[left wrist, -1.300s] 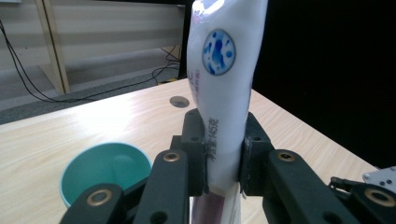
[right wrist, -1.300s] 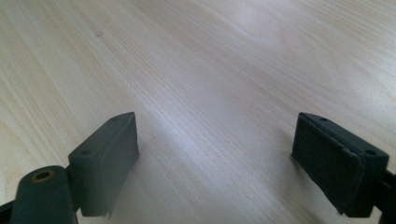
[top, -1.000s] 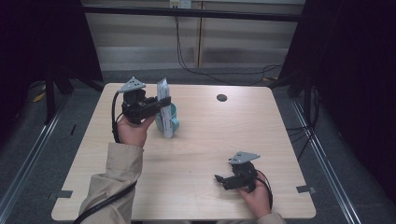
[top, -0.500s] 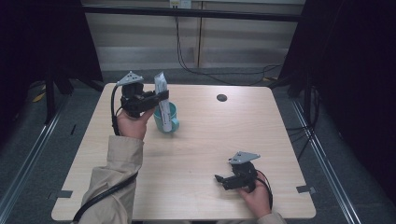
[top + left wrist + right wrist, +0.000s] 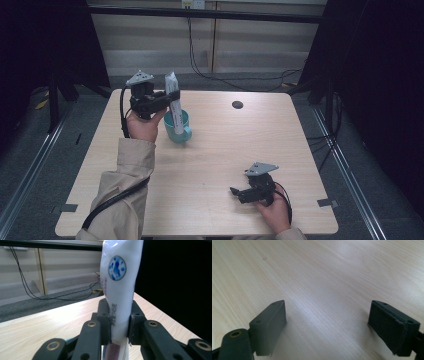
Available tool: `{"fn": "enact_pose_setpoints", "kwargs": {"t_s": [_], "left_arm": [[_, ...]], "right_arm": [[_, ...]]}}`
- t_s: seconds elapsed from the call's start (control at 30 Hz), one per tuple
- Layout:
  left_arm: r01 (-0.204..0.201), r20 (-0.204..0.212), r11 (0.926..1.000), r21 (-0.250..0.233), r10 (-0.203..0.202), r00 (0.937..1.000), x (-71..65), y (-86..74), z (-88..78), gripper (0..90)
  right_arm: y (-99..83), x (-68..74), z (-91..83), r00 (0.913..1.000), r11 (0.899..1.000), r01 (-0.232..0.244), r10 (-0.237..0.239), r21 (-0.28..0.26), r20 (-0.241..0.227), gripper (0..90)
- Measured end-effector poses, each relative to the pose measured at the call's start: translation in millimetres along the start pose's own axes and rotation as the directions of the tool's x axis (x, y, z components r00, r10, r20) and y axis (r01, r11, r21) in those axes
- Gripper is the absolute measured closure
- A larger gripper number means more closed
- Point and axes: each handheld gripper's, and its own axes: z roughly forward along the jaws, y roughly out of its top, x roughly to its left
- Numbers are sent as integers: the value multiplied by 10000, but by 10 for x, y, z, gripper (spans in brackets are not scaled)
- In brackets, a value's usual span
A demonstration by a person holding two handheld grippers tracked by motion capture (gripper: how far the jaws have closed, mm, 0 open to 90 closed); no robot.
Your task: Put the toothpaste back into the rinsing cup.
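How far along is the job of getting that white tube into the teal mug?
Already done: the left gripper has its jaws shut on the white tube, which stands upright. In hand: in the high view the tube's lower end sits in or just over the teal mug; how deep, I cannot tell. Left: probably letting go and pulling the hand away. The right gripper rests open near the table's front edge.

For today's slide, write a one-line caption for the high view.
Left hand-held gripper holds a white tube upright in a teal mug; right hand-held gripper rests open on the table.
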Motion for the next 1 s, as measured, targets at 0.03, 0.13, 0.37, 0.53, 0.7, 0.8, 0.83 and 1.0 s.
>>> {"fn": "enact_pose_setpoints", "kwargs": {"t_s": [0.03,0.13,0.37,0.53,0.7,0.8,0.83,1.0], "left_arm": [[27,15,10000,-33,-27,10000,2,6,7,765],[45,-11,10000,-57,-45,10000,21,13,31,766],[132,-127,9999,-67,-133,9998,82,-6,100,766],[150,-109,9999,-44,-151,9998,122,5,148,766],[158,-162,9999,-42,-159,9997,165,26,179,766],[123,-184,9999,-94,-125,9998,179,40,194,766],[97,-183,9999,-80,-99,9998,188,45,199,766],[152,-163,9999,-78,-154,9997,227,50,237,765]], "right_arm": [[0,0,0,10000,10000,-2,2,-2,3,139],[0,0,0,10000,10000,-4,4,-3,4,139],[0,0,0,10000,10000,-1,1,-2,4,139],[0,-2,1,10000,10000,23,-23,-23,8,139],[0,-2,1,10000,10000,23,-23,-24,7,139],[0,-3,1,10000,10000,20,-20,-23,2,140],[0,-4,1,10000,10000,20,-20,-22,-4,140],[0,-5,1,10000,10000,28,-28,-29,-10,141]]}}
